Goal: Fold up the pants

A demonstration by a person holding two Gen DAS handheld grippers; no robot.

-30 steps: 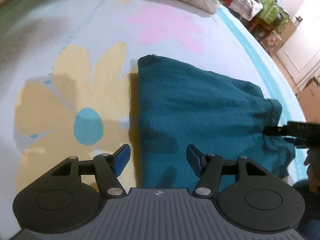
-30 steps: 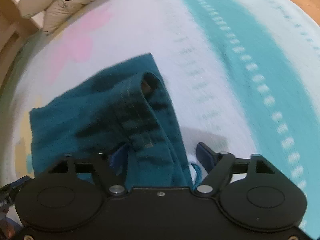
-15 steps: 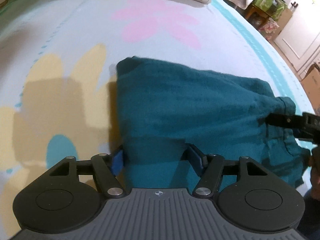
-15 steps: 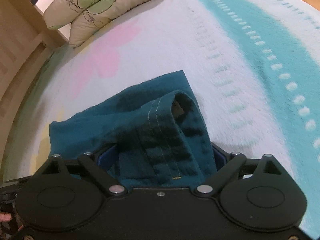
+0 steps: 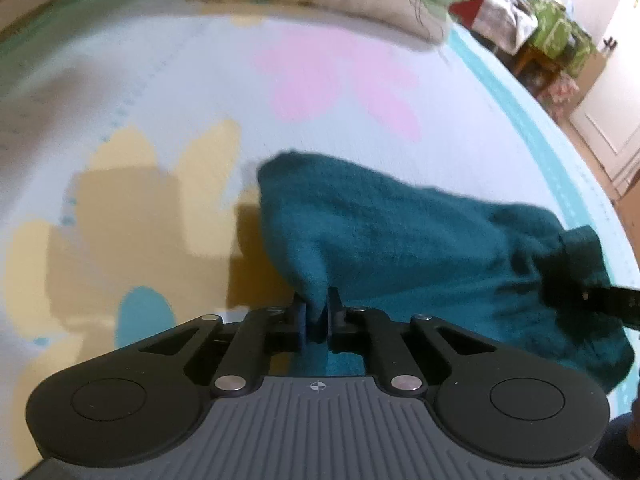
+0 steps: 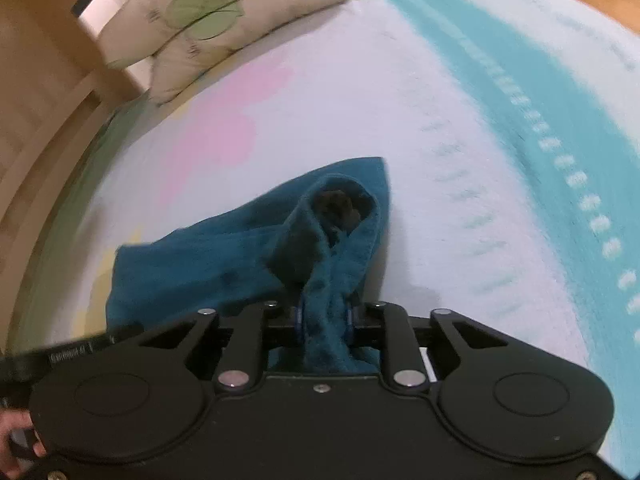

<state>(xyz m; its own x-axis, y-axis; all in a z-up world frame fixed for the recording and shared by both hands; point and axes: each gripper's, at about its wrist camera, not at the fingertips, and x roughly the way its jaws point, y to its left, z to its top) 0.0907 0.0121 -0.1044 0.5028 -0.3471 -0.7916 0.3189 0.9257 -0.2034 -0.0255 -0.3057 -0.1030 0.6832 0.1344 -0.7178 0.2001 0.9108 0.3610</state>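
Closing on the near edge of the teal pants (image 5: pixel 400 240), both jaws pinch cloth; bare bedspread (image 5: pixel 180 92) lies beyond.

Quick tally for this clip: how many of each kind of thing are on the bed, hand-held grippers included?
Teal pants: 1
Pillows: 1 seen for sure, blurred
Hand-held grippers: 2, left and right, both closing with pants fabric between the jaws
Total: 4

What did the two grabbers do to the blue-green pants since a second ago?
Both were open around the pants earlier. Now the left tool pinches their near edge and the right tool squeezes a bunched end; both are closing, and the cloth is pulled up. The flowered bedspread and pillows stayed put.
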